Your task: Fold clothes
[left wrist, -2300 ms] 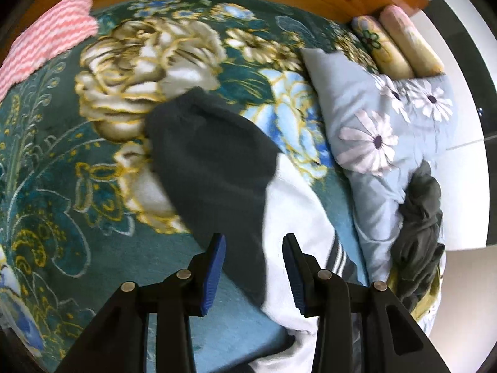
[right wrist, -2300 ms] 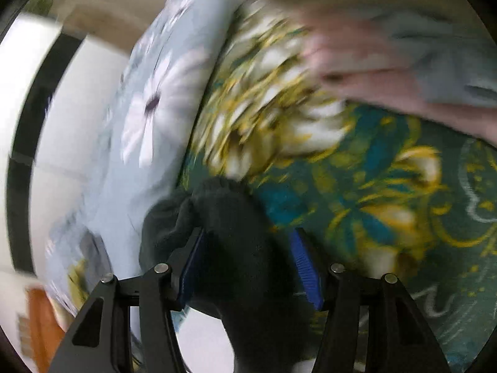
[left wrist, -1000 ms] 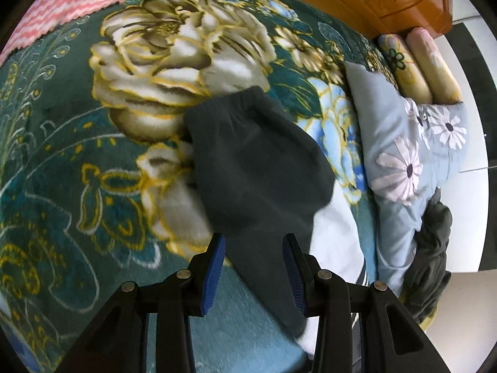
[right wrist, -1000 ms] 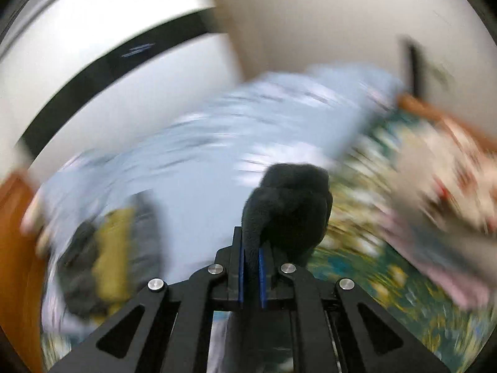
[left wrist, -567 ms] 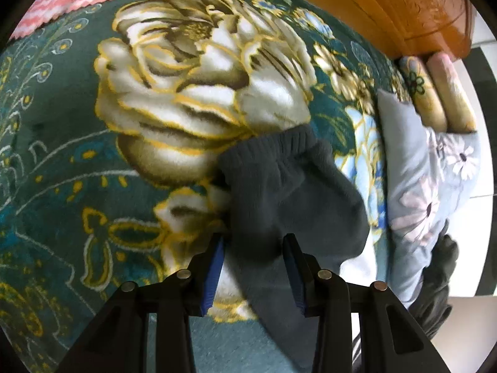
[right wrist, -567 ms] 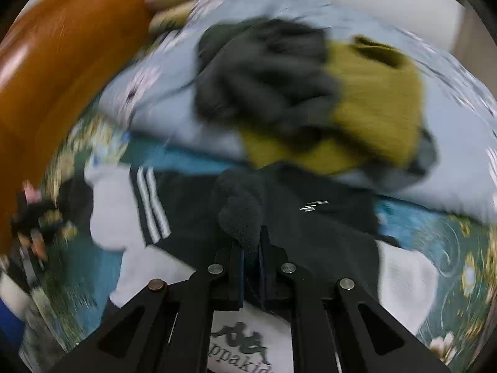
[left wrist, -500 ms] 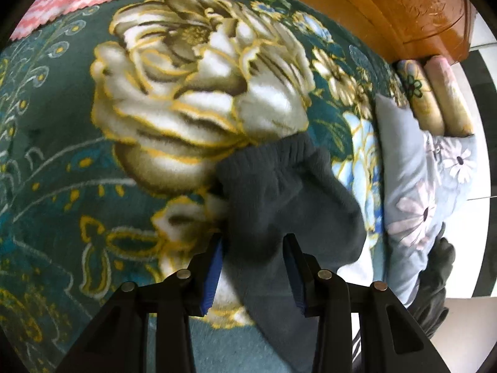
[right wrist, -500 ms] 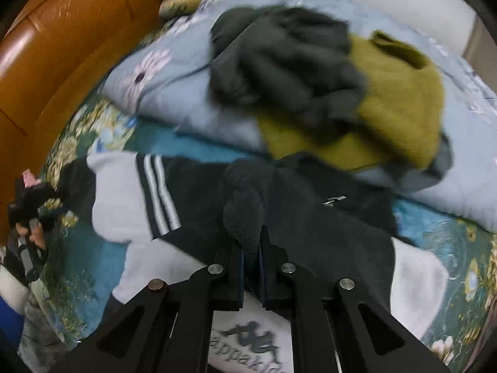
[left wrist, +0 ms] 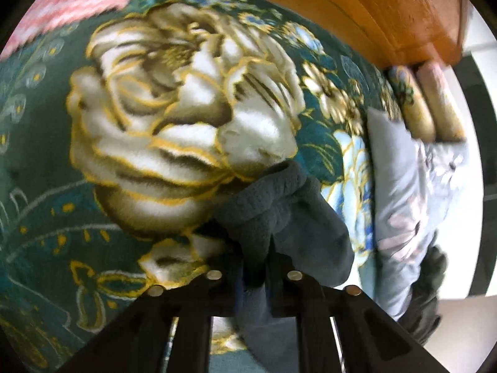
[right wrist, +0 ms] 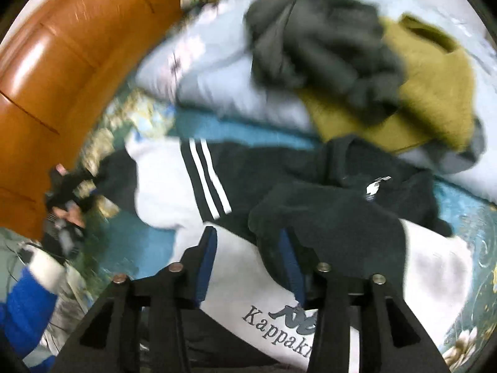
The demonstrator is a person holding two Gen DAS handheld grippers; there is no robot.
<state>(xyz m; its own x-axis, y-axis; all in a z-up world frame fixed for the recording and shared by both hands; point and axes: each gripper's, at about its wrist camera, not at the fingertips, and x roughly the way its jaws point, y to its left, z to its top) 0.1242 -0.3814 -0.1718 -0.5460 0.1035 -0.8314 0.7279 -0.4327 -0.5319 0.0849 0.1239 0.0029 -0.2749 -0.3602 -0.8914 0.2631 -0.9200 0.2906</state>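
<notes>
A black and white sweatshirt (right wrist: 192, 183) with white stripes and a printed logo lies spread on the flowered bed blanket (left wrist: 77, 186). My left gripper (left wrist: 253, 267) is shut on the dark cuff of one sleeve (left wrist: 267, 205), at the sleeve's far end. My right gripper (right wrist: 248, 264) is open just above the shirt's white front; the other dark sleeve (right wrist: 329, 227) lies folded across the body, draped over my right finger. In the right wrist view the left gripper (right wrist: 66, 199) shows small at the far left.
A wooden headboard (right wrist: 62, 71) runs along the far side. A grey flowered pillow (left wrist: 400, 186) lies beside the shirt, with a heap of dark (right wrist: 320, 49) and olive clothes (right wrist: 435, 87) on it. A pink knit cloth (left wrist: 68, 9) lies at the blanket's corner.
My left gripper has shut on the sleeve cuff it was open over. My right gripper has laid its dark sleeve across the shirt's body and opened, letting go of it.
</notes>
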